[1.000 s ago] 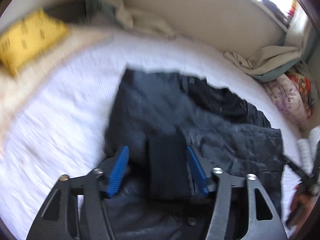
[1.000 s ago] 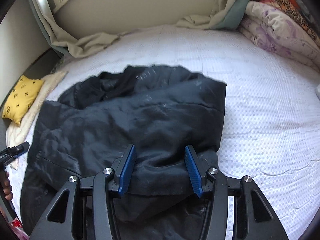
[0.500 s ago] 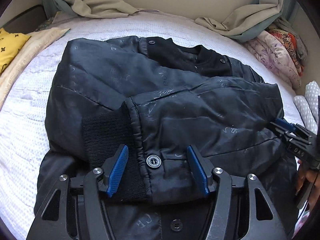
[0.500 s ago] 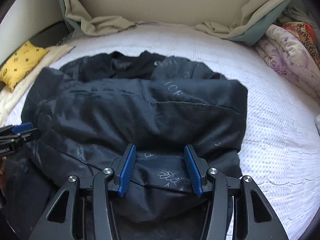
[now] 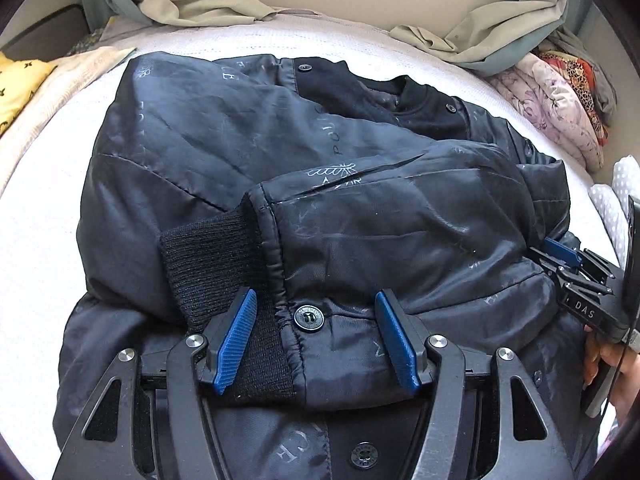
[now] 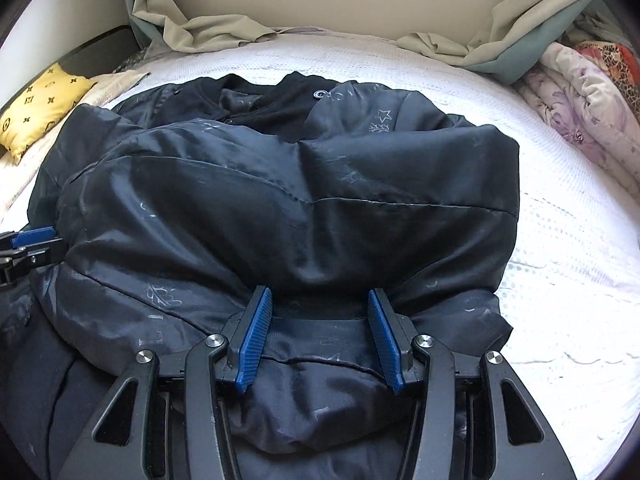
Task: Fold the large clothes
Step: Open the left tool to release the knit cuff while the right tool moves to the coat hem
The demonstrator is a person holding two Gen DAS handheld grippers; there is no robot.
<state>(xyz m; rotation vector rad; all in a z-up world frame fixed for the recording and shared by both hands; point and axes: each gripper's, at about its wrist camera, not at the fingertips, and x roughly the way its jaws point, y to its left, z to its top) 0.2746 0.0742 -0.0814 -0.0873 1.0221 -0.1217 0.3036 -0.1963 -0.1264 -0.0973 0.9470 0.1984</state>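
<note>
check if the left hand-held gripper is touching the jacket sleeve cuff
Touching: the left wrist view shows the left hand-held gripper with its blue pads pressed against the ribbed sleeve cuff and bunched fabric.

The jacket runs off the bottom edge in both views, its lower hem hidden behind the gripper frames – and the yellow cushion is cut by the left wrist view's left edge, while the hand at right barely peeks in.

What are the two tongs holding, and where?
Both hold the shiny black padded jacket: left tongs grip its folded sleeve by the ribbed knit cuff; right tongs grip a bunched fold.
</note>
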